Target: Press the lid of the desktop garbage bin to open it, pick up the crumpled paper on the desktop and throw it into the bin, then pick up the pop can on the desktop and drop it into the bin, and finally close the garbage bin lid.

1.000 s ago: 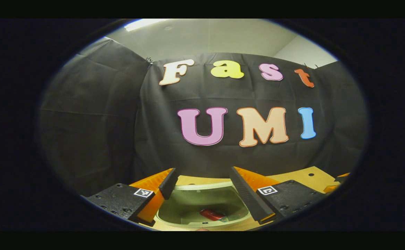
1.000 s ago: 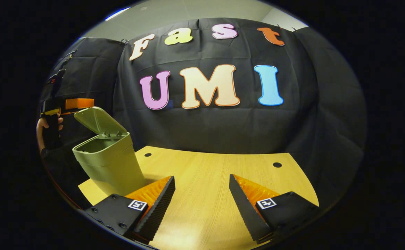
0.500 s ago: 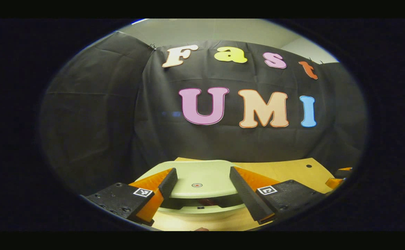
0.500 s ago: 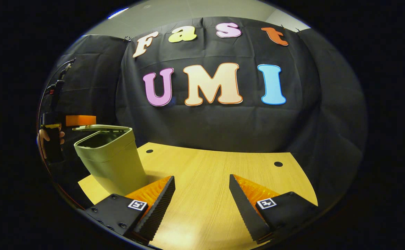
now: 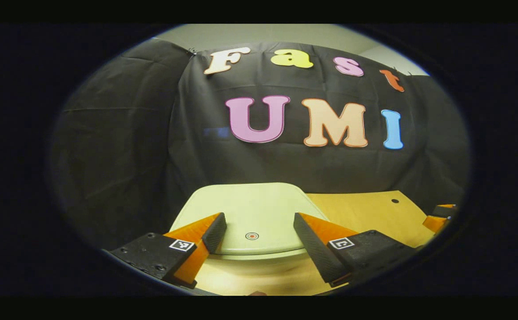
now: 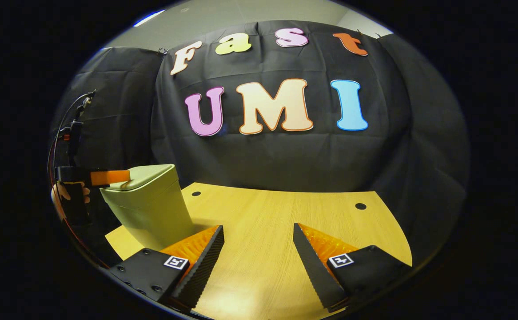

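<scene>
The pale green bin [image 6: 150, 213] stands at the table's left end with its lid [image 5: 250, 206] flat down on the rim, hiding the inside. A small red dot [image 5: 252, 236] marks the lid near its front edge. My left gripper [image 5: 259, 220] is open, its two fingers spread over the front of the lid. In the right gripper view the left gripper [image 6: 108, 177] rests at the lid's [image 6: 145, 174] near edge, held by a hand [image 6: 65, 193]. My right gripper [image 6: 258, 229] is open above bare tabletop, nothing between its fingers.
The wooden table [image 6: 281, 213] has two small round holes [image 6: 360, 206] near its far edge. Black cloth walls close in behind and at both sides. Part of the right gripper [image 5: 439, 215] shows at the far right of the left gripper view.
The bin lid has swung from raised to fully down as my left gripper lowered onto it. The red can inside is now covered. The right gripper has barely moved.
</scene>
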Tool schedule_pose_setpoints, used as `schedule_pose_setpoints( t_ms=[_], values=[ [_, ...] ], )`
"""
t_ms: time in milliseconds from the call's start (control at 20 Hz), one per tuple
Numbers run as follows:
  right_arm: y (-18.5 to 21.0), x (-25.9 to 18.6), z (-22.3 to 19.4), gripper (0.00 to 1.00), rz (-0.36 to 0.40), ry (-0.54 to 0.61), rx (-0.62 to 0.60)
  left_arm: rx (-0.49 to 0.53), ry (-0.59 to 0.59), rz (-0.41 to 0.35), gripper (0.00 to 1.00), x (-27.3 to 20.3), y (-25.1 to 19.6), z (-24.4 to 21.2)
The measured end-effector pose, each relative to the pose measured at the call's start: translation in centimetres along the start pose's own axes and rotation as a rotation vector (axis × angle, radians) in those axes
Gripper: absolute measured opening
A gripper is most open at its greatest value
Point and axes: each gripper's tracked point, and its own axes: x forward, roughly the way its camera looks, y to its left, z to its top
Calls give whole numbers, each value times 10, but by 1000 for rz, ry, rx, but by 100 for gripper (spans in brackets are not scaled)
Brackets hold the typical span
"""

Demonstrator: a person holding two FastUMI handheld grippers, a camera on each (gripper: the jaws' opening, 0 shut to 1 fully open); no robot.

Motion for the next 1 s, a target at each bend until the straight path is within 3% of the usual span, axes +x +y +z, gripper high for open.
schedule_pose_setpoints(
  t_ms=[200,250,450,600,750,1000],
  values=[
    [0,2,-3,98,9,12,26,46,-7,2,98,0,-3,-5],
    [-1,1,-6,99,11,13,38,60,-5,11,95,0,-2,-7],
    [0,-3,-8,98,16,3,42,2,-46,11,98,-3,-2,-10],
    [-7,-8,4,98,13,-22,62,-21,-136,2,94,-6,-4,2],
    [-5,-35,14,98,-21,-73,62,-61,-176,-48,95,-9,-21,12],
    [-25,-64,58,98,-71,-202,48,-69,-374,-150,94,-30,-68,78]
  ],
)
